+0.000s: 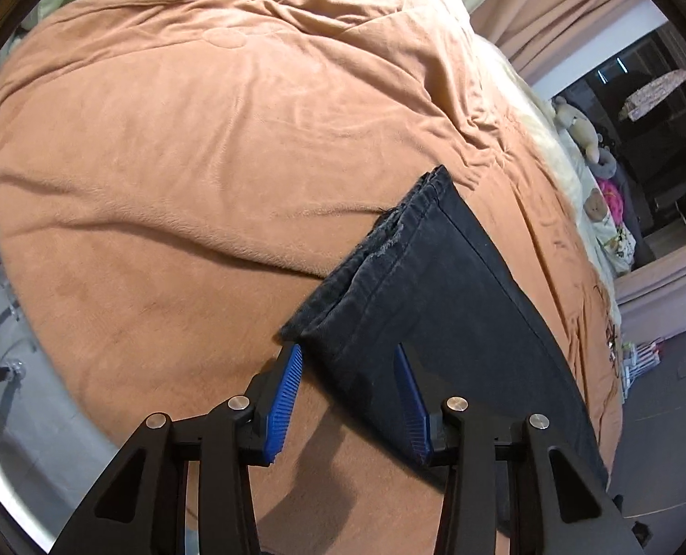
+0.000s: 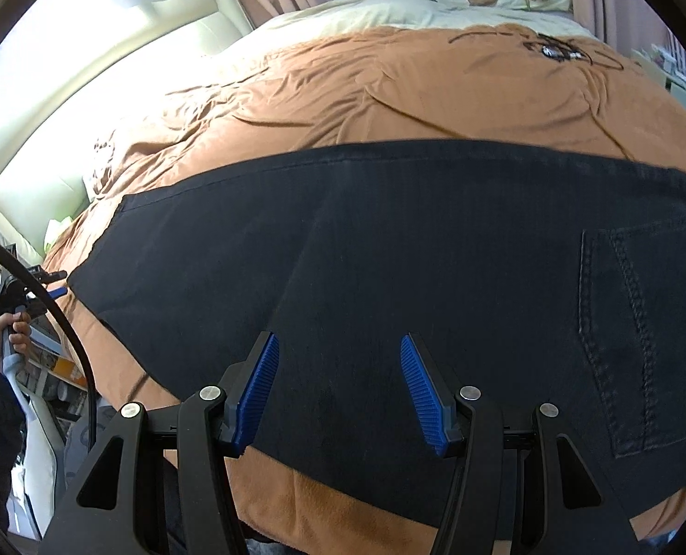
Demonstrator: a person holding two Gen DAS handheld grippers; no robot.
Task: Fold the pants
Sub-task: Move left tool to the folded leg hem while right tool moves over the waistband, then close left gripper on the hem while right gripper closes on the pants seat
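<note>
Left wrist view: your left gripper (image 1: pixel 348 397) straddles, fingers unclenched, the frayed hem of the black denim pants (image 1: pixel 435 305), lying lengthwise across the brown bed blanket (image 1: pixel 181 162), while your right gripper (image 2: pixel 338 393), likewise released, hangs mid-leg.

Both wrist cameras look steeply down past their own fingers, close over the bed; both views share the black pants (image 1: pixel 435 286) on the brown blanket (image 1: pixel 181 162).
</note>
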